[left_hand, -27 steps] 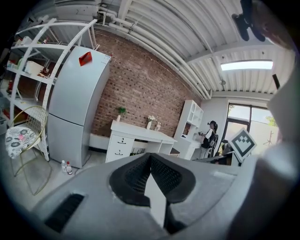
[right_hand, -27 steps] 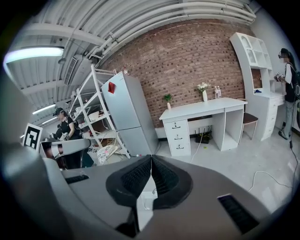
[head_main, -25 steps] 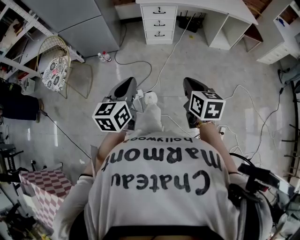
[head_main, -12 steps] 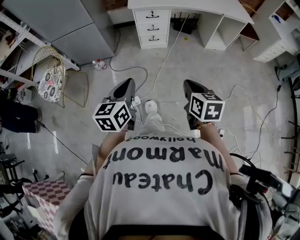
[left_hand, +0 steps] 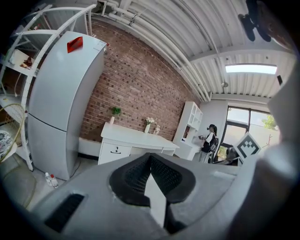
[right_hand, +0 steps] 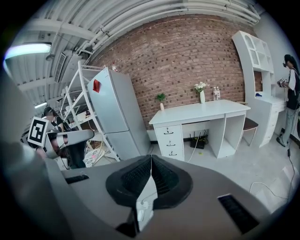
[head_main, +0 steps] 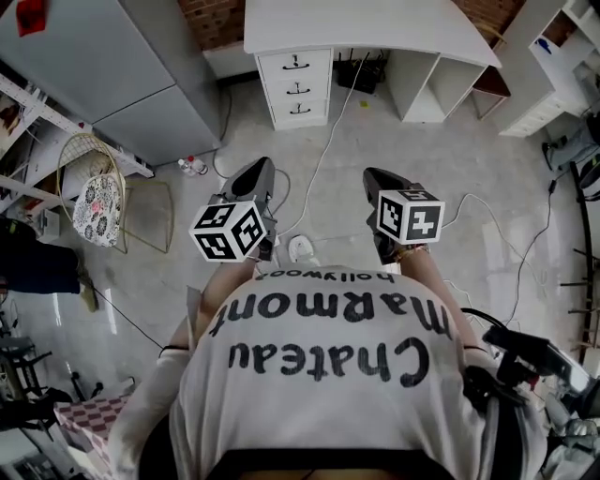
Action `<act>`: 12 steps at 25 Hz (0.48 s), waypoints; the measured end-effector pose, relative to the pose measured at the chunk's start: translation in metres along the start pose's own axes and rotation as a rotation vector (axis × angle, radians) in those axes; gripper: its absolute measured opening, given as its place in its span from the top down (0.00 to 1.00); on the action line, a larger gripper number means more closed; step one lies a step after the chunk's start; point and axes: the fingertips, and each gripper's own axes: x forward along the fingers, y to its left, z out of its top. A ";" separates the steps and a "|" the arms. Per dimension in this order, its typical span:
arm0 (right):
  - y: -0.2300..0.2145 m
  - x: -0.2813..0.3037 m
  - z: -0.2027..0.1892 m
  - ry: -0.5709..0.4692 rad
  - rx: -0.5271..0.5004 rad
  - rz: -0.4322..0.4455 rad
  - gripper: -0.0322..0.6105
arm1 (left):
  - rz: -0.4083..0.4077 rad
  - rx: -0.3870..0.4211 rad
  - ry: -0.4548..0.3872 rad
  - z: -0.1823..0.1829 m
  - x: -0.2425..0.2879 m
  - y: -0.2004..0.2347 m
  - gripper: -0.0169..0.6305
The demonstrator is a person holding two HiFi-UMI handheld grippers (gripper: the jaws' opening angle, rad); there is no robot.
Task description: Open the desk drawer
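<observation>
A white desk (head_main: 366,23) stands against the brick wall at the top of the head view. Its stack of three drawers (head_main: 298,86) with dark handles is closed. The drawers also show small in the right gripper view (right_hand: 169,140), and the top drawer (left_hand: 115,150) shows in the left gripper view. Both grippers are held side by side in front of the person's chest, well short of the desk. My left gripper (head_main: 258,169) (left_hand: 150,157) is shut with nothing in it. My right gripper (head_main: 375,176) (right_hand: 151,157) is shut and empty too.
A grey fridge (head_main: 112,75) stands left of the desk, with two bottles (head_main: 192,167) on the floor beside it and a wire chair (head_main: 98,187) further left. Cables (head_main: 323,150) trail across the floor toward the desk. White shelving (head_main: 553,75) is at the right. Another person (left_hand: 208,138) stands far off.
The desk and fridge have slid down in the head view and grown nearer, as the person walks toward them. Both grippers keep their place before the chest, still shut.
</observation>
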 end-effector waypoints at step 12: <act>-0.019 0.099 0.095 -0.039 -0.023 -0.002 0.93 | -0.024 0.014 -0.041 0.076 0.102 0.069 0.95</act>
